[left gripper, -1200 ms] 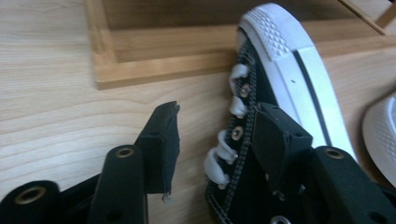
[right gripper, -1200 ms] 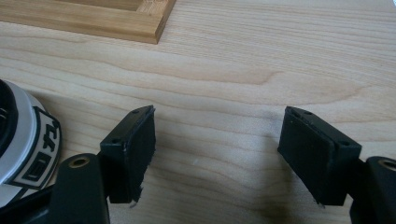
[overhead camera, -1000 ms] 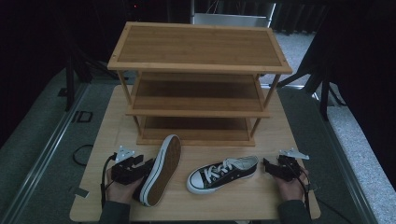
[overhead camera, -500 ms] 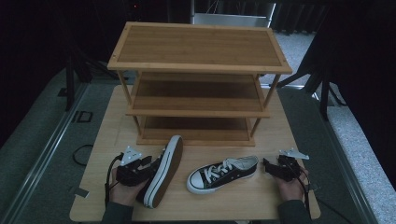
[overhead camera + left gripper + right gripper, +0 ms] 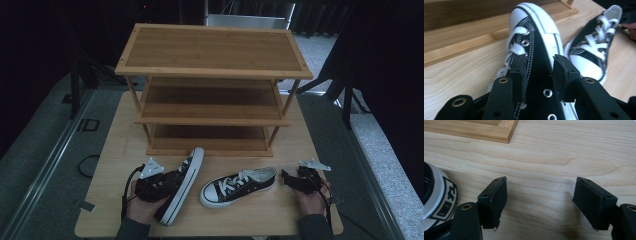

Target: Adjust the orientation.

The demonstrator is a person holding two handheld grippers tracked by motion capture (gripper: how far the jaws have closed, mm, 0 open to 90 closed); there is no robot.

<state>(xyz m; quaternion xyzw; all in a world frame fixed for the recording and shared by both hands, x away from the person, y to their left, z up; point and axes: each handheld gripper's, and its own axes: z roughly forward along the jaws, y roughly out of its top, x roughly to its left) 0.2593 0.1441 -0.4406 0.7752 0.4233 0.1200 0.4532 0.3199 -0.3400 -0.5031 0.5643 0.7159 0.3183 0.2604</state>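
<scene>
Black canvas sneaker [image 5: 537, 62] clamped on side wall by closing left gripper [image 5: 167, 184], tilted on edge before bamboo rack [image 5: 212, 120]; lift onto shelf judged next. Right gripper [image 5: 540, 200] spread wide, empty, beside second sneaker [image 5: 239, 185].

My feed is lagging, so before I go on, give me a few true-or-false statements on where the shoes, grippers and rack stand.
1. The left gripper is clamped on the side of the left shoe. True.
2. The right gripper holds the right shoe. False: its jaws stand open over bare table.
3. A shoe sits on the rack. False: both are on the table.
4. The right shoe lies flat on its sole. True.
</scene>
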